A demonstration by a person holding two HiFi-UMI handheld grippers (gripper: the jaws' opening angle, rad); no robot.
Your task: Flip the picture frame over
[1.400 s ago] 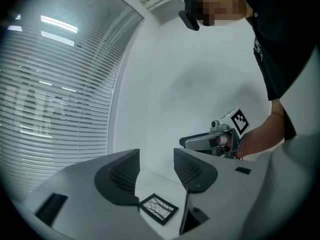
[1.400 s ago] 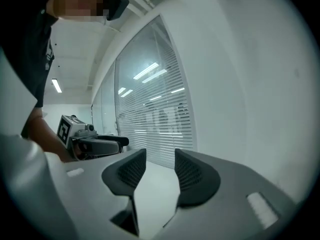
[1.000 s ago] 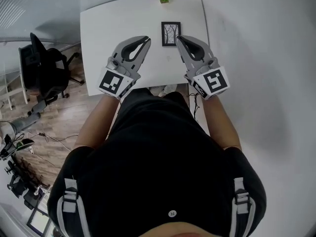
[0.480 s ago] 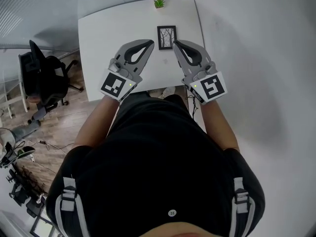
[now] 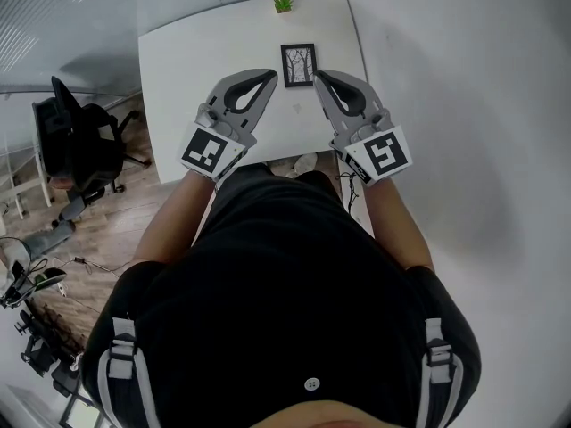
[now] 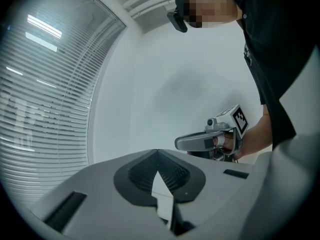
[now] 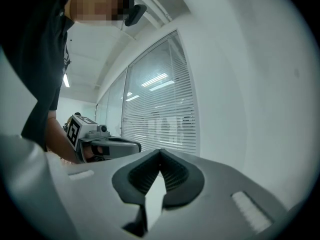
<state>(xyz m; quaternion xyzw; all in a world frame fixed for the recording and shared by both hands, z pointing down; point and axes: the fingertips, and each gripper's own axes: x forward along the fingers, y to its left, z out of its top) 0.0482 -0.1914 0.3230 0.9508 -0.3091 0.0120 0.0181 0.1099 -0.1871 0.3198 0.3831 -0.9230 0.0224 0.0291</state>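
A small black picture frame [image 5: 298, 64] with a tree drawing lies face up on the white table [image 5: 192, 61], towards its far right. My left gripper [image 5: 273, 74] hovers just left of the frame's near edge, shut and empty. My right gripper [image 5: 317, 75] hovers just right of that edge, also shut with nothing in it. Both are held above the table, apart from the frame, tips pointing at each other. In the left gripper view the shut left gripper [image 6: 157, 151] faces the right gripper [image 6: 177, 143]. The right gripper view shows the right gripper [image 7: 160, 151] shut, with the left gripper [image 7: 137, 145] beyond.
A small green potted plant [image 5: 283, 2] stands at the table's far edge, behind the frame. A black office chair [image 5: 78, 141] sits on the wooden floor to the left. A white wall [image 5: 464, 78] runs close along the table's right side. Window blinds [image 7: 160, 104] lie to the left.
Both grippers have drawn a little closer together and nearer the frame's near edge. The frame has not moved on the table.
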